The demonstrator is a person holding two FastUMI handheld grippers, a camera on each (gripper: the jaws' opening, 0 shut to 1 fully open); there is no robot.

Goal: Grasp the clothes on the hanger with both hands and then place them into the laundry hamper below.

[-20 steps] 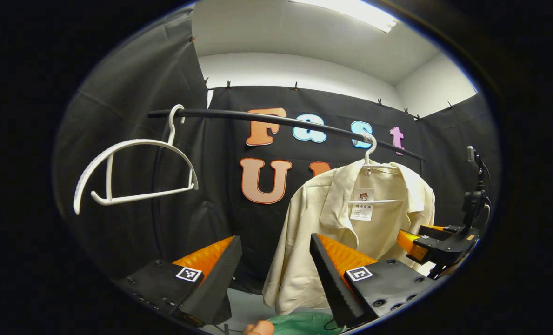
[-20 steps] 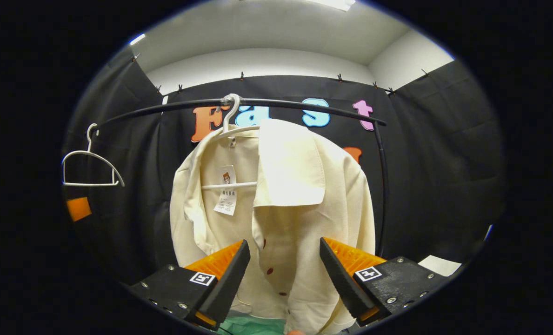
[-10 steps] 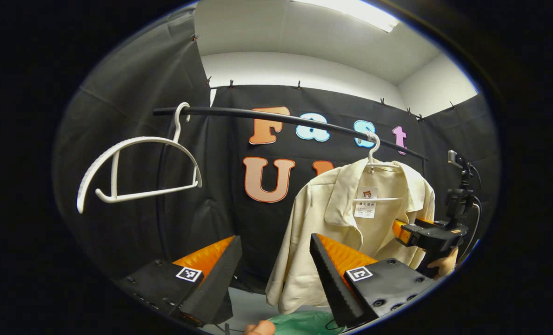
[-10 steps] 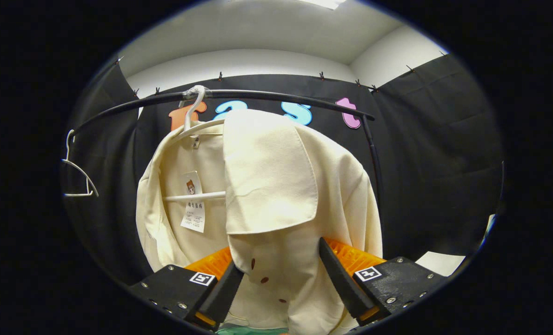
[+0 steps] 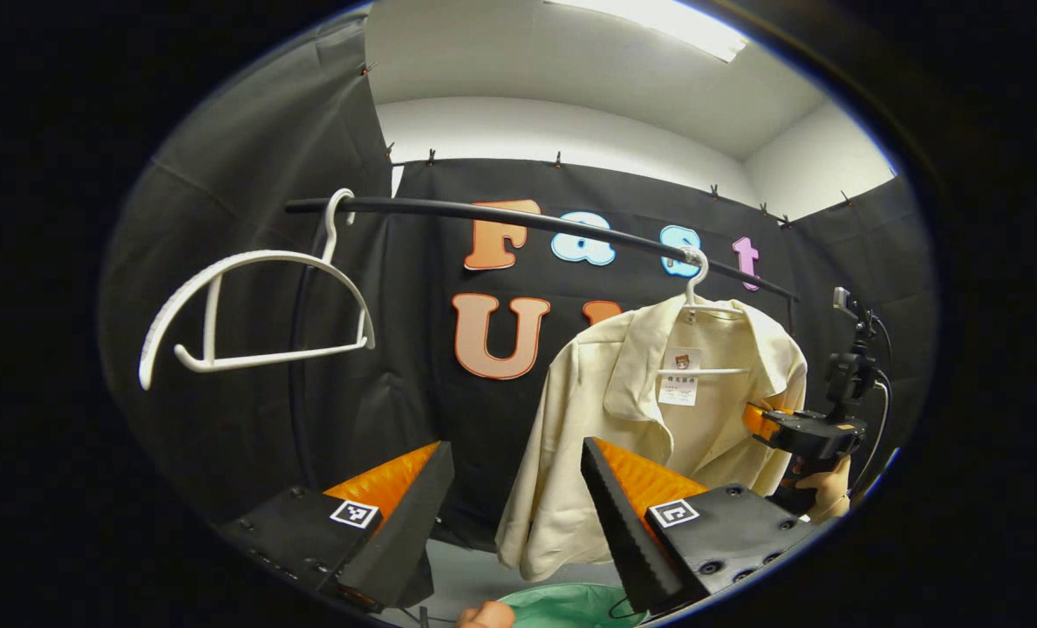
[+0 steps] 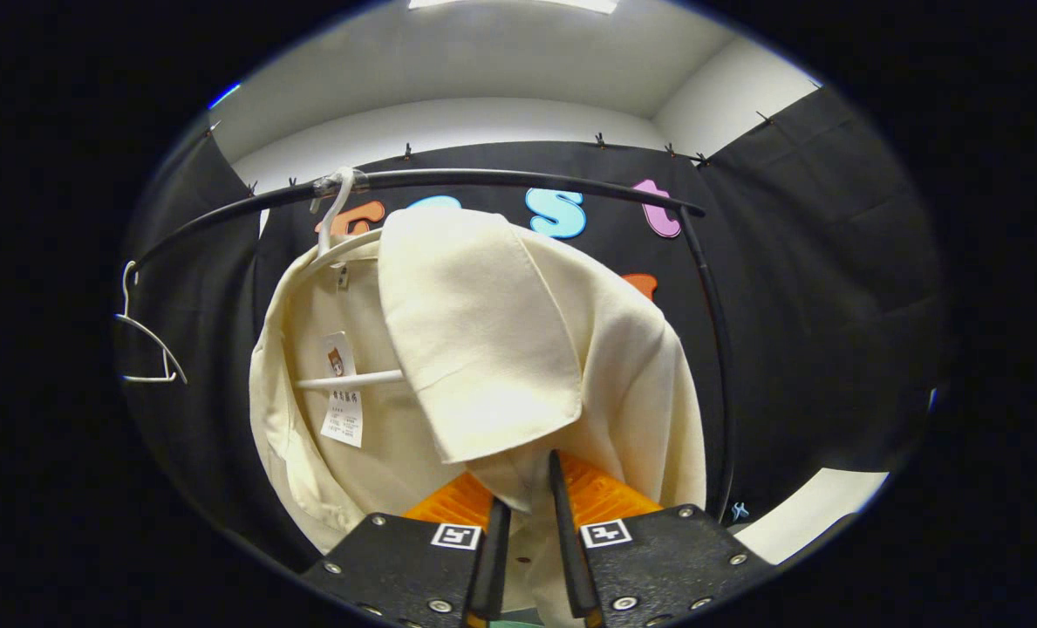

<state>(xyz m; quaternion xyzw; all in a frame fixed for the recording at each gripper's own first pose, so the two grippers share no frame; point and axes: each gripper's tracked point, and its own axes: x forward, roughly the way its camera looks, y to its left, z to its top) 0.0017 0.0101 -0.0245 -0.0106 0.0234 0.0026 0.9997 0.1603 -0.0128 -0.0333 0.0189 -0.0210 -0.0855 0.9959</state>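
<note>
An empty white hanger [image 5: 256, 314] is seen at the upper left of the left gripper view, hooked on the black rail [image 5: 501, 220], while the cream shirt [image 5: 649, 419] is hung right of centre on its own hanger [image 5: 697, 292]. The left gripper [image 5: 518, 515] is held at the bottom of that frame with its fingers wide apart and nothing between them, the shirt's near edge lying just beyond them. The step in hand is judged to be the two-handed grasp: it is best done if the left fingers are brought onto the shirt's free front or shoulder before any lift, so that the cloth is raised evenly off the hanger and not dragged from one side. At the bottom edge the green rim of the laundry hamper [image 5: 570, 606] is shown below the shirt. In the right gripper view, the right gripper [image 6: 522, 523] is seen at bottom centre with its fingers drawn narrow on a fold of the shirt's front beneath the lapel. The left gripper view alone gives that gripper from outside, at right, against the shirt's edge.
</note>
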